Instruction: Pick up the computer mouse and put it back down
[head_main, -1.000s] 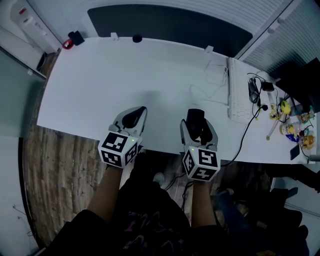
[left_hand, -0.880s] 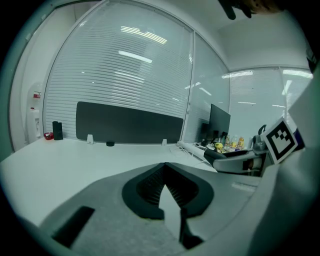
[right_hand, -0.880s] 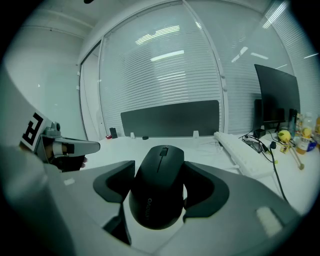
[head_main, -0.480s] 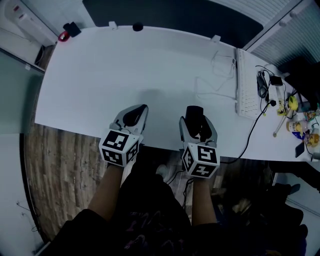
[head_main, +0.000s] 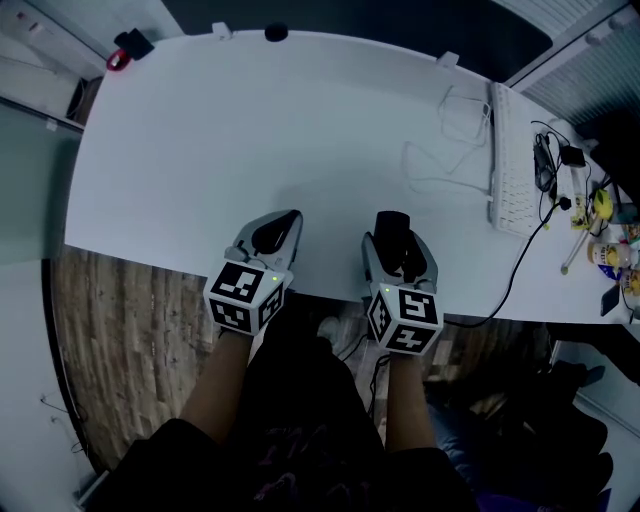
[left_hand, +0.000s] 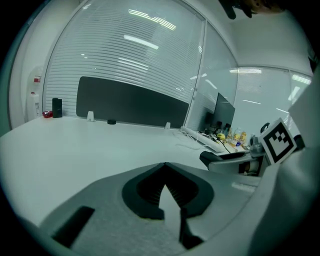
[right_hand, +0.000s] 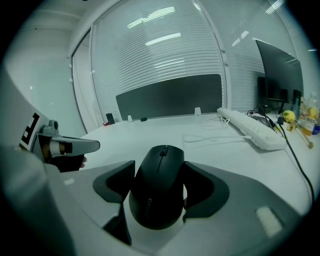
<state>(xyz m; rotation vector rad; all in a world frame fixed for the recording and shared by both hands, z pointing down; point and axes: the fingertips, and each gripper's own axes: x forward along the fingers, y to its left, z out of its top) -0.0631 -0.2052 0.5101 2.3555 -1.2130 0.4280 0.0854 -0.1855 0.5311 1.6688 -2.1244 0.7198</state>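
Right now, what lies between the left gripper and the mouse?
In the head view, only bare desk separates the left gripper from the right gripper, whose jaws clamp the mouse.

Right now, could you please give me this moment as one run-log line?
right tool: shut on mouse | left tool: shut, empty

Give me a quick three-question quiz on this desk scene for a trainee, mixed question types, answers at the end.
1. True or false: the left gripper has something between its jaws.
2. What grips the black mouse? A: left gripper. B: right gripper. C: nothing.
3. Fill in: the white keyboard lies on the desk toward the person's ____ side.
Key: 1 false; 2 B; 3 right.
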